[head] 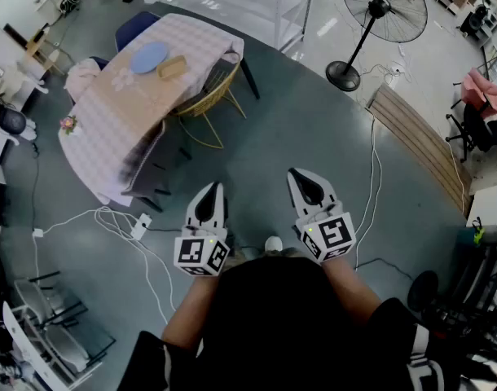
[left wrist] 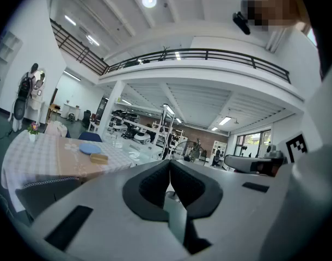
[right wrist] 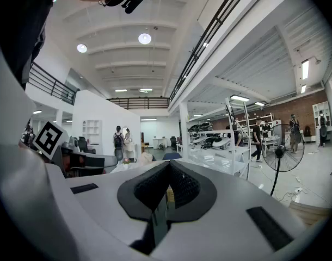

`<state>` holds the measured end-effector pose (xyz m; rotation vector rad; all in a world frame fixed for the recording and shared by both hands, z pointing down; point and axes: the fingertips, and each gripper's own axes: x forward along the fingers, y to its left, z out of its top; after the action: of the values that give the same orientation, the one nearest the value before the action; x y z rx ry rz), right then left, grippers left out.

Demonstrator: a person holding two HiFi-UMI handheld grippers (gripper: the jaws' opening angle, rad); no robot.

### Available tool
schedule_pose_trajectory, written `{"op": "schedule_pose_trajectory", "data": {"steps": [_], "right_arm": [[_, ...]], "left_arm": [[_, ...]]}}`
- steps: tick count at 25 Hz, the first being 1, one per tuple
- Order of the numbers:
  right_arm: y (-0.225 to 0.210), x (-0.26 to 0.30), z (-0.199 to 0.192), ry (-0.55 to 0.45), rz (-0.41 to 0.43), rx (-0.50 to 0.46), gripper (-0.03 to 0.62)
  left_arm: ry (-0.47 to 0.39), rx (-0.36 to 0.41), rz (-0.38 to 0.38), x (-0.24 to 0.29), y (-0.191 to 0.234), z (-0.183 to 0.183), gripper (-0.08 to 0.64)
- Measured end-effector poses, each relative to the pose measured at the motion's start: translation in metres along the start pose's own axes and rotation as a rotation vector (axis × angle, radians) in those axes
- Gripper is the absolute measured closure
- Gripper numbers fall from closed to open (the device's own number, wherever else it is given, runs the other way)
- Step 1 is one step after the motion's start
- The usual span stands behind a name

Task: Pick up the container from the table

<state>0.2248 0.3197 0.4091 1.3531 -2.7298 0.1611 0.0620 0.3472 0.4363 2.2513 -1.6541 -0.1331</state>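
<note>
Task barely begun. Left white two-jaw gripper (head: 216,192) & right white two-jaw gripper (head: 300,179) both fully closed, nothing btwn jaws. Small tan rectangular container (head: 172,66) sits on checked-cloth table (head: 110,120) beside round blue plate (head: 148,57), well apart from grippers. Approach, grasp, lift all left.

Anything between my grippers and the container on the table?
Yes: a gold wire chair stands at the near edge of the table, between the tan container and the shut left gripper and right gripper.
</note>
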Motion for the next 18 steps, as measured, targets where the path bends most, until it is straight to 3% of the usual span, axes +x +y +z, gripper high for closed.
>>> {"op": "schedule_pose_trajectory", "data": {"steps": [8, 13, 14, 16, 18], "right_arm": [[-0.016, -0.014, -0.002, -0.015, -0.040, 0.006, 0.594], [-0.024, -0.021, -0.014, 0.004, -0.018, 0.035, 0.586], [-0.024, -0.023, -0.017, 0.022, -0.013, 0.035, 0.555], [-0.025, -0.026, -0.025, 0.057, -0.004, 0.029, 0.448], [-0.029, -0.031, -0.029, 0.069, -0.007, 0.032, 0.422]], "left_arm": [[-0.025, 0.034, 0.000, -0.006, -0.009, 0.001, 0.554], [-0.015, 0.041, -0.006, -0.002, -0.015, -0.006, 0.552], [-0.019, 0.033, -0.006, -0.002, -0.016, -0.007, 0.548], [-0.023, 0.018, 0.002, -0.001, -0.016, -0.007, 0.468], [-0.020, 0.014, 0.014, 0.001, -0.015, -0.009, 0.423]]}}
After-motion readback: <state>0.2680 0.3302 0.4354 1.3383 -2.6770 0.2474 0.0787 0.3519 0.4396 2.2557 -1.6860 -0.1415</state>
